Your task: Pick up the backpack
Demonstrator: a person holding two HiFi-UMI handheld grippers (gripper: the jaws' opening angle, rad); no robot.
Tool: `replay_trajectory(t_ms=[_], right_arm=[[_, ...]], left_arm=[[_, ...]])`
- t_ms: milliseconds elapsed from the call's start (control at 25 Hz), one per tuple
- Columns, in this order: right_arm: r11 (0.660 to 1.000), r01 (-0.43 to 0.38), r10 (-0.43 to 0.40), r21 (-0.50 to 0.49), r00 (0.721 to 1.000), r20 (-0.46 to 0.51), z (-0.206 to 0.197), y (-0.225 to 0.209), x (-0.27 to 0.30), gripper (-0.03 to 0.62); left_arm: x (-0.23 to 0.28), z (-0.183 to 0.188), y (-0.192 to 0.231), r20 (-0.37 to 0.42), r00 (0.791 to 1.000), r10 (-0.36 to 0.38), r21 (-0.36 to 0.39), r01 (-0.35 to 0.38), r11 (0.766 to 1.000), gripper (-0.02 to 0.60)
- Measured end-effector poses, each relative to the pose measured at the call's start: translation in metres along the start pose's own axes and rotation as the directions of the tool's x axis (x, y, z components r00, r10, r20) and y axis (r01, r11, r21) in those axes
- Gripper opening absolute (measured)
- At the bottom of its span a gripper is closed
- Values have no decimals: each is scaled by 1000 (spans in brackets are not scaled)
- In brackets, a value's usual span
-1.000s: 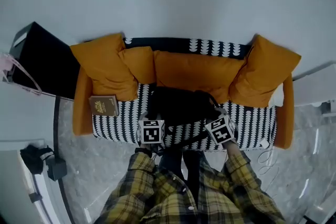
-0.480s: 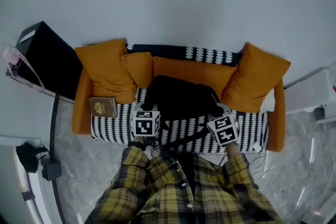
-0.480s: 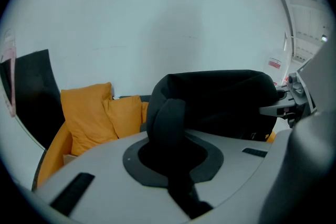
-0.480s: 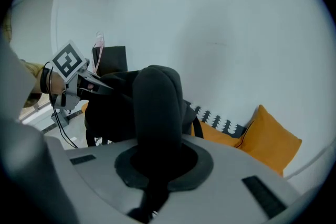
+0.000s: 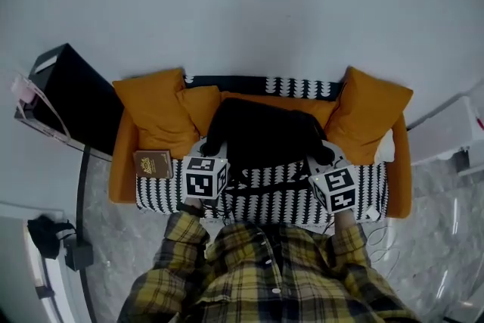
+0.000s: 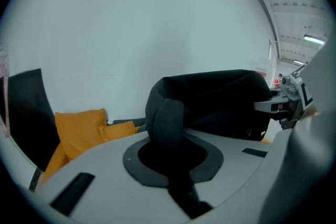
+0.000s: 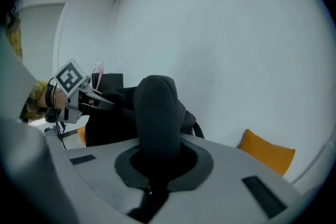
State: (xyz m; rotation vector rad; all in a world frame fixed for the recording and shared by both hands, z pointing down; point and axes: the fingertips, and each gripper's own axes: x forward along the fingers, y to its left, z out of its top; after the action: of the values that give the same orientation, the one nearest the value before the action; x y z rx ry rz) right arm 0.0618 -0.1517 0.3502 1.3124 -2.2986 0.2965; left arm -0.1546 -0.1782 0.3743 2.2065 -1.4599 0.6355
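Note:
The black backpack [image 5: 261,134] hangs in front of the sofa's orange back cushions, held from both sides. My left gripper [image 5: 214,150] is shut on a padded black strap [image 6: 167,120] at the pack's left side. At the pack's right side, my right gripper [image 5: 321,155] is shut on another padded strap [image 7: 155,113]. In the left gripper view the backpack's body [image 6: 215,99] bulges just beyond the jaws, with the right gripper [image 6: 286,105] behind it. The right gripper view shows the left gripper [image 7: 71,97] across the pack.
A sofa with a black-and-white patterned seat [image 5: 272,199] carries orange cushions [image 5: 155,106] [image 5: 372,113]. A brown book [image 5: 153,163] lies on its left end. A black case [image 5: 68,98] with a pink strap stands to the left. Cables lie on the floor at right.
Both grippers have risen with the backpack. It has come up off the sofa seat and now covers more of the back cushions.

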Motion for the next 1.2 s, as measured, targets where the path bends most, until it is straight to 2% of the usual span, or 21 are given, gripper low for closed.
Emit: replay_trajectory(t_ms=[280, 520, 1200], right_arm=[[999, 36, -39, 22, 991, 126, 39, -2, -42, 29], [998, 62, -65, 25, 979, 191, 57, -6, -63, 29], [996, 61, -74, 69, 975, 209, 54, -6, -72, 29]], left_arm=[[-32, 42, -16, 123, 992, -42, -1, 43, 999, 40], [-48, 66, -25, 186, 980, -77, 20, 75, 997, 40], [-62, 68, -34, 195, 978, -75, 42, 68, 997, 40]])
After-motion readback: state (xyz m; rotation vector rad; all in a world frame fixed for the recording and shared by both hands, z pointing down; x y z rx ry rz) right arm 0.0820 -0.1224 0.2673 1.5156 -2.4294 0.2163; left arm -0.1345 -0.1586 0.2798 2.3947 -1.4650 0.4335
